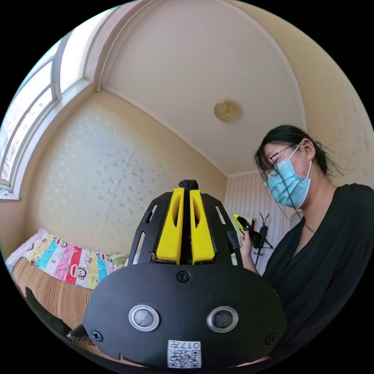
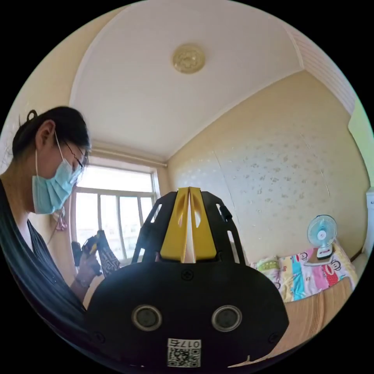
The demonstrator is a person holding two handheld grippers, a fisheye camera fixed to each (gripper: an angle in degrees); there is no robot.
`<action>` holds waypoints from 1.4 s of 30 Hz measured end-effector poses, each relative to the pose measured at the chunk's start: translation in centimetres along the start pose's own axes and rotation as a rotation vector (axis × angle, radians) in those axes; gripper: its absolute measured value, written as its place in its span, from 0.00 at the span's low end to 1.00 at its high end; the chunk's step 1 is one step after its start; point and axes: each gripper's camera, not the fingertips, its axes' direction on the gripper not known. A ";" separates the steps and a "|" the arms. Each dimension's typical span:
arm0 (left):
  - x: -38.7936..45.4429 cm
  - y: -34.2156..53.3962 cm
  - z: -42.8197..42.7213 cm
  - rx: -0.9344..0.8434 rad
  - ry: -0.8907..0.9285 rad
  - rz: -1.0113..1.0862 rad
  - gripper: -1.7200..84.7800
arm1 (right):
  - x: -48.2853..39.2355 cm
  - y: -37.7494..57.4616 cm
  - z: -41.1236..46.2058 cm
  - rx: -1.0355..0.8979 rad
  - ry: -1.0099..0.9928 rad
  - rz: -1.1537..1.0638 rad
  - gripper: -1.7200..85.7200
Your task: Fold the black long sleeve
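White sticker [image 1: 184, 353] on the black housing [image 1: 183, 296] below the left claw [image 1: 186, 191]: square code and one short line of characters, not legible. White sticker [image 2: 184, 352] below the right claw [image 2: 189, 189]: likewise. No other lettering legible.

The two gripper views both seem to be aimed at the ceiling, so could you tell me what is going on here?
A person holds both grippers tilted upward. The left gripper has its yellow jaws closed on a strip of black fabric that pokes out above the tips. The right gripper has its jaws together with nothing visible between them. A bed with a patterned cover lies behind. Folding is not visibly under way.
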 end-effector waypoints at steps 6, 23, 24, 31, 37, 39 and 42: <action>0.7 -0.7 0.7 -0.015 0.060 -0.015 0.03 | 0.3 7.5 12.6 -0.512 -0.436 0.117 0.04; 10.8 -6.6 -2.1 0.198 -0.057 0.174 0.03 | -8.8 19.6 23.8 -0.957 -0.840 0.230 0.18; 10.9 -6.7 -2.3 0.205 -0.047 0.161 0.03 | -8.0 19.0 23.8 -0.933 -0.814 0.254 0.18; 11.1 -6.5 -3.7 0.229 -0.014 0.064 0.03 | -7.5 14.4 24.2 -0.884 -0.700 0.191 0.14; 10.0 -7.3 -5.6 0.185 -0.019 -0.013 0.03 | -5.0 8.6 22.1 -0.777 -0.755 0.234 0.04; 8.5 -7.8 -6.8 0.165 0.001 -0.069 0.03 | -2.8 5.6 20.3 -0.685 -0.694 0.261 0.04; 6.8 -8.1 -8.0 0.119 -0.004 -0.142 0.04 | 0.0 0.5 16.9 -0.518 -0.635 0.295 0.03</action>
